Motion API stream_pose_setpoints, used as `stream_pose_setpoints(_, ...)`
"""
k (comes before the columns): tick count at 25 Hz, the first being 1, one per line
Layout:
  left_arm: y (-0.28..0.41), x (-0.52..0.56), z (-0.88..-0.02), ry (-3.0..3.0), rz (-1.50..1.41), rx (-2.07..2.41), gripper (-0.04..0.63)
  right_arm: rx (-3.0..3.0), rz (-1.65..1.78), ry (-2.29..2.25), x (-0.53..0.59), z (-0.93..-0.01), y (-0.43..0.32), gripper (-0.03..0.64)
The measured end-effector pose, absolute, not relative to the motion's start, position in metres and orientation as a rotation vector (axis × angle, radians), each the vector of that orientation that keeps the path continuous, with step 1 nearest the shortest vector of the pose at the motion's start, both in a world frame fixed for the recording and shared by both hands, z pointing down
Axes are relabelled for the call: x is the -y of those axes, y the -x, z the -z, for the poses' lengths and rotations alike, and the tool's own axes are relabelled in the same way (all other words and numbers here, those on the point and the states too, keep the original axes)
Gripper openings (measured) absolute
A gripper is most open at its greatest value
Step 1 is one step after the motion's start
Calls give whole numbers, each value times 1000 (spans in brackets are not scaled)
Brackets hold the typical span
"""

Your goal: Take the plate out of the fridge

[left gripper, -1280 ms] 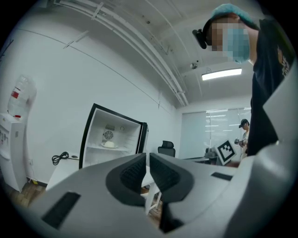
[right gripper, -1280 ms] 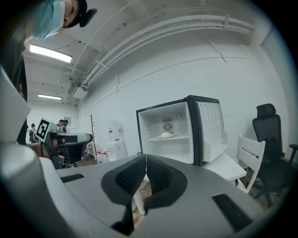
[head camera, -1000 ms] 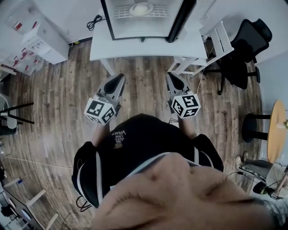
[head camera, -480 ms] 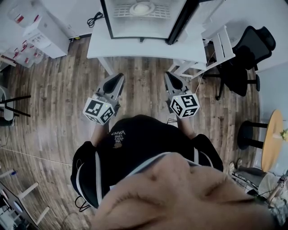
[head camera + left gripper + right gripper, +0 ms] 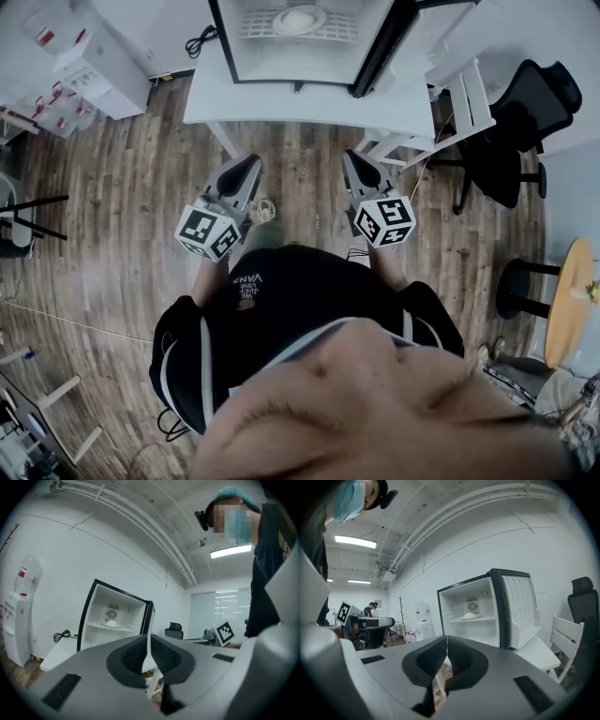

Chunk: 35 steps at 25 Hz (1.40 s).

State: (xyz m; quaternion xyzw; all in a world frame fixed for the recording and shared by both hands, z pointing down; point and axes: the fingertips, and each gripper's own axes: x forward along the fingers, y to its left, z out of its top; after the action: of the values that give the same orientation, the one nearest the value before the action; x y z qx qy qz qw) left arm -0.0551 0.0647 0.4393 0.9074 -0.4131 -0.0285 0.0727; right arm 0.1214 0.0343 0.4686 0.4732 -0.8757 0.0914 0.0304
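The left claw (image 5: 250, 163) and right claw (image 5: 353, 159) are both clenched on nothing, the plate (image 5: 298, 18) well ahead of them, inside the open fridge (image 5: 281, 62).

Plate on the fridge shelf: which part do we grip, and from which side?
Best bet: pinch the plate by its near rim, coming in level through the open front of the fridge. It lies flat on the shelf, walled behind and at both sides, so only that edge is free. Something white is heaped on it: keep it level.
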Motion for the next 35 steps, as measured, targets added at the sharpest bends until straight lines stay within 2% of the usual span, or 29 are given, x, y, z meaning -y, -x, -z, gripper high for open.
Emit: stream_pose_setpoints(35,73,78,-436,-2766,93,1126,32,2643,-274,-1581,99,-461,-99,12)
